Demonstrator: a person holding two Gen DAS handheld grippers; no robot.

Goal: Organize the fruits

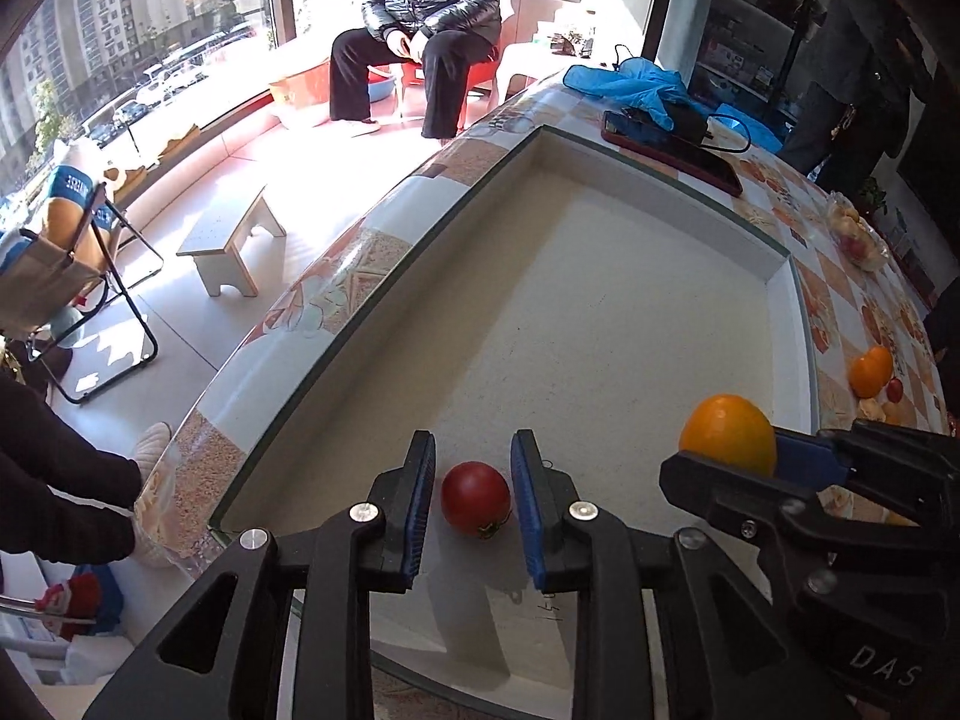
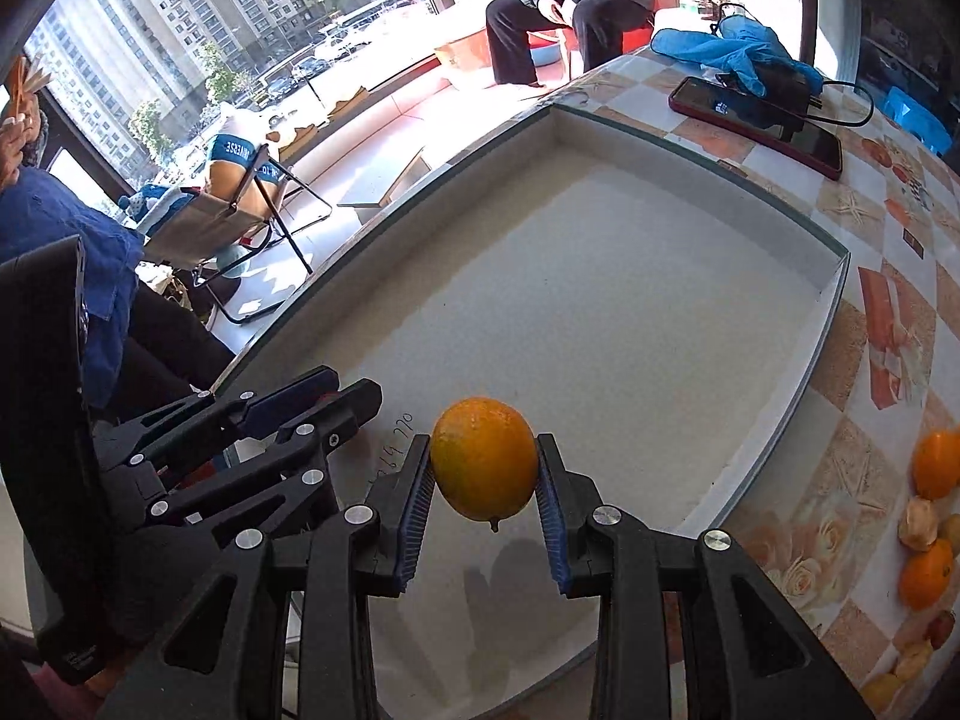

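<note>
A small red tomato (image 1: pixel 476 498) lies on the floor of a wide, shallow white tray (image 1: pixel 600 276), near its front edge. My left gripper (image 1: pixel 473 444) straddles the tomato, open, with a thin gap at each blue pad. To the right, my right gripper (image 1: pixel 738 462) is shut on an orange citrus fruit (image 1: pixel 729 435). In the right wrist view that fruit (image 2: pixel 485 459) hangs above the tray (image 2: pixel 600 300), squeezed between both pads of the right gripper (image 2: pixel 483 444). The left gripper (image 2: pixel 351 384) shows at the left of it, low over the tray.
More oranges (image 2: pixel 936 462) and small fruits lie on the patterned tablecloth right of the tray. A phone (image 2: pixel 756 126), blue gloves (image 2: pixel 732 48) and a bag of fruit (image 1: pixel 855 234) sit farther back. A seated person (image 1: pixel 420 30), a stool (image 1: pixel 231 246) and a folding chair are beyond the table edge.
</note>
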